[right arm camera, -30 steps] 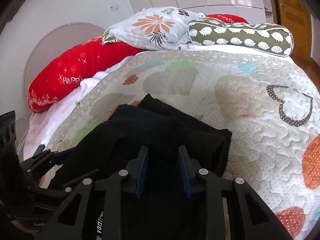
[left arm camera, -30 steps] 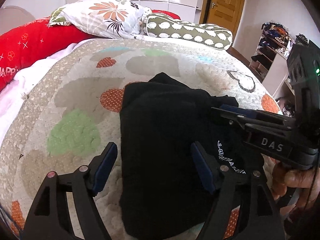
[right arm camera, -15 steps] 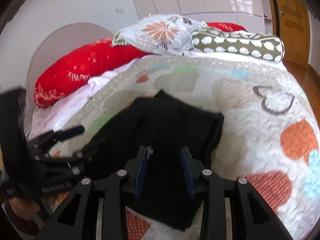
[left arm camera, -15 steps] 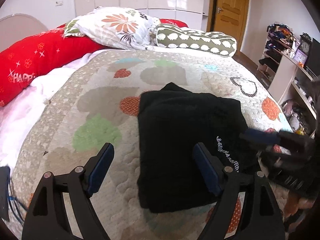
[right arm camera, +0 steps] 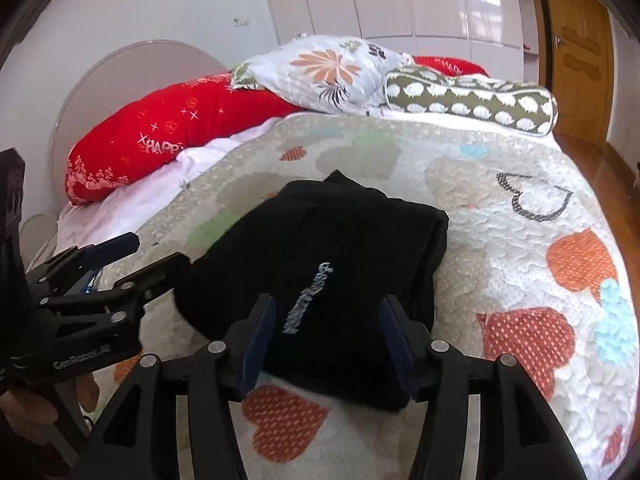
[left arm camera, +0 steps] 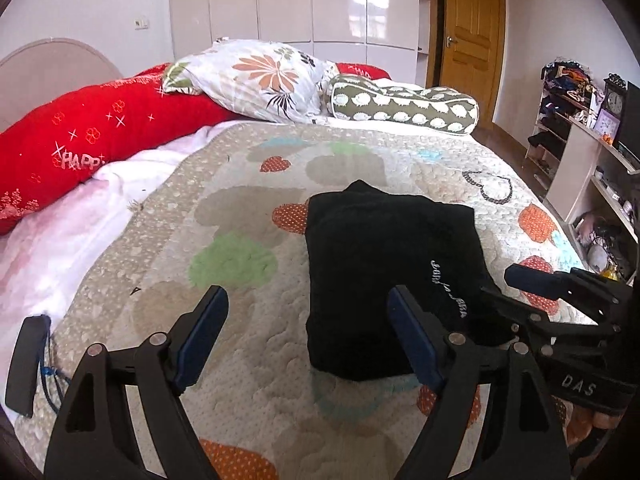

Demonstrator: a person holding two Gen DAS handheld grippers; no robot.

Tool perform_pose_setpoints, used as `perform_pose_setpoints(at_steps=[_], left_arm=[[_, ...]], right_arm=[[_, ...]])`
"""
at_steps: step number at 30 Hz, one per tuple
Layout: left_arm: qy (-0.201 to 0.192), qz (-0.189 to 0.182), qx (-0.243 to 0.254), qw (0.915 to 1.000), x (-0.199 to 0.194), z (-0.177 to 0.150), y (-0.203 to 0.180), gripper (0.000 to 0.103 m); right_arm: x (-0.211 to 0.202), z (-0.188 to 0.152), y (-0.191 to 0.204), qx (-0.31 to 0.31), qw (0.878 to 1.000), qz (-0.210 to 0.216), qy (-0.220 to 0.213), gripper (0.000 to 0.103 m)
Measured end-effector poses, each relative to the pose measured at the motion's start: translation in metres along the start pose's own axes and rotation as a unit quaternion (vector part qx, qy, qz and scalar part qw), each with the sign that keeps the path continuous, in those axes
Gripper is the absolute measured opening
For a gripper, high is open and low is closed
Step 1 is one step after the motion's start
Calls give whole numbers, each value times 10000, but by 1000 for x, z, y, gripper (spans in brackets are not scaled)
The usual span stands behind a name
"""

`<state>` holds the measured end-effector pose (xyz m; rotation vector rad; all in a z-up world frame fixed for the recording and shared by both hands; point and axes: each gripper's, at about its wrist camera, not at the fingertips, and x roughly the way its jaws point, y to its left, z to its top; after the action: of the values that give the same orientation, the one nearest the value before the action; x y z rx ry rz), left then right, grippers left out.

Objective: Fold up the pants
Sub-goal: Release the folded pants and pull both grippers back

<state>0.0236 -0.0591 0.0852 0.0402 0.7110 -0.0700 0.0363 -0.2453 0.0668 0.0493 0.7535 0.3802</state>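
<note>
Folded black pants [left arm camera: 384, 264] lie on the quilted bed [left arm camera: 248, 344]. Left gripper [left arm camera: 308, 336] and right gripper [right arm camera: 326, 340], fingers apart and empty, hover near the pants' near edge.

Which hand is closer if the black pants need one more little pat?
Probably the right gripper: its open fingers frame the folded black pants. The left gripper, also open, sits mostly over the quilt beside them.
</note>
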Motion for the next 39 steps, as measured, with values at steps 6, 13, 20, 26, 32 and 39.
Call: perform_pose_setpoints(at_steps=[6,13,20,26,32,39], left_arm=[[-65,-6,-110,9999,-18,-8,0,82],[-63,112,-245,9996,-34,-19,2,82],[-99,222,-259,9994,-46,-27,3,83],[-141,275,-209,9993,-52,-30,2,83],[-95,221,-195,9995,-53,-30,0,83],[-75,219,-131,9996,-53,-30,-4,83]], right_arm=[[-17,-13,7,123,9999,-42,-66,57],[-34,-24,10,228,9996,-62,-154,67],[-43,-31,14,250,9995,-96,-159,73],[-46,-36,19,219,9997,-91,-114,74],[-50,-38,19,213,9996,-107,-117,76],[-53,-38,15,262,9995,-137,-136,76]])
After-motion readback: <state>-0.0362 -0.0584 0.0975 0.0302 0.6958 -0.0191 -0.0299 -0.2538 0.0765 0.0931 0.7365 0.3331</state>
